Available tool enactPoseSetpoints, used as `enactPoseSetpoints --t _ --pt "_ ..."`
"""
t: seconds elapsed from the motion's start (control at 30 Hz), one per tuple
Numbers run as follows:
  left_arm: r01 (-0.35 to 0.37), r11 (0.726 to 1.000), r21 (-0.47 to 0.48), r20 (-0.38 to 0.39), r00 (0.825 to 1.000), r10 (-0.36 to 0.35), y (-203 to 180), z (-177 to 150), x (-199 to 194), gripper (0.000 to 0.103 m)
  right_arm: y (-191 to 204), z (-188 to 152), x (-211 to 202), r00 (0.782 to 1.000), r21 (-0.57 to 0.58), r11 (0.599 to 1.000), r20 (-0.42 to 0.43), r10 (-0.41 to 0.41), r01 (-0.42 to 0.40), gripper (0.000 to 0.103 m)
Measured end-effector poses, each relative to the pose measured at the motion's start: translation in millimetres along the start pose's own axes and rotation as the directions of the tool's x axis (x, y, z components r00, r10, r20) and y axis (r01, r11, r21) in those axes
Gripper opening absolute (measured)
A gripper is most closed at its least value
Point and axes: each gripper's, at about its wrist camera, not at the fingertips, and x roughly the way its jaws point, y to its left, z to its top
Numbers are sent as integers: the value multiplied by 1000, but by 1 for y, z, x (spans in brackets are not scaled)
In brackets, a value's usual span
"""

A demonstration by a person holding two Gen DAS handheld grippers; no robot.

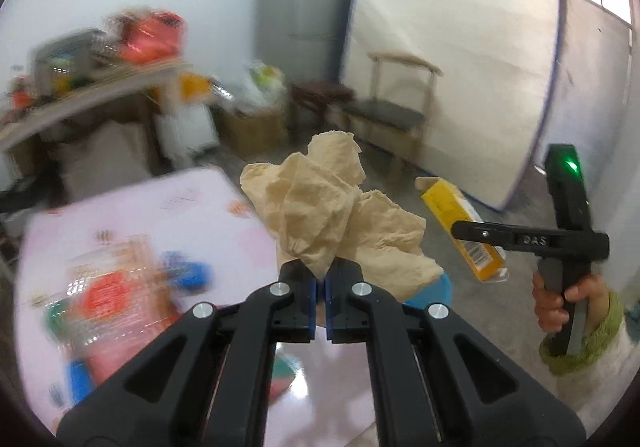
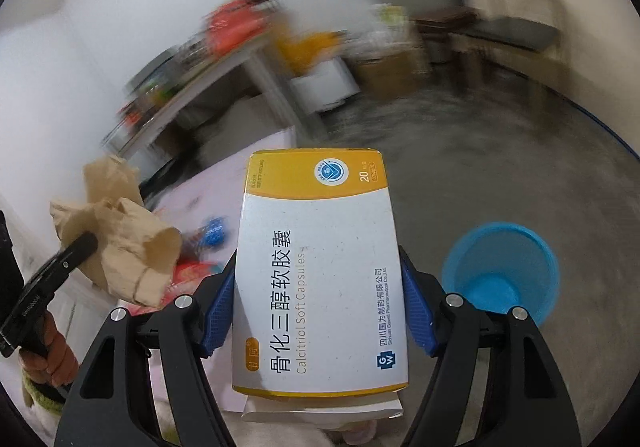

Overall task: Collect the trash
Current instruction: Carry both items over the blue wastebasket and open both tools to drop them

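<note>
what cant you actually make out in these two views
- Items on the pink table: left wrist view, motion blur.
- Clutter on the shelf: right wrist view, smeared.
- Blue bin: left wrist view, mostly behind the crumpled brown paper; its contents unseen.
- Medicine box near end: right wrist view, hidden between the right hand-held gripper's arms.

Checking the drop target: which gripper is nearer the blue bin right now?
Right, as far as the views show. The right gripper, holding the medicine box, has the blue bin just beside it. The left gripper, pinching the crumpled paper, is farther off beside the table.
</note>
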Motion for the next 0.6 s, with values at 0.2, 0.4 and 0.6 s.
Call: enactPoseSetpoints --t 0.2,0.4,0.6 --pt "149 987 56 -205 969 -135 -73 34 139 2 -113 -13 -8 994 283 953 -4 -114 110 70" --pt "216 967 132 -443 886 -137 -149 12 281 2 -187 -30 39 984 412 894 -103 -146 176 70" --pt "229 968 105 -575 808 -129 -175 -11 391 3 -258 -38 126 954 478 833 -239 -182 278 70"
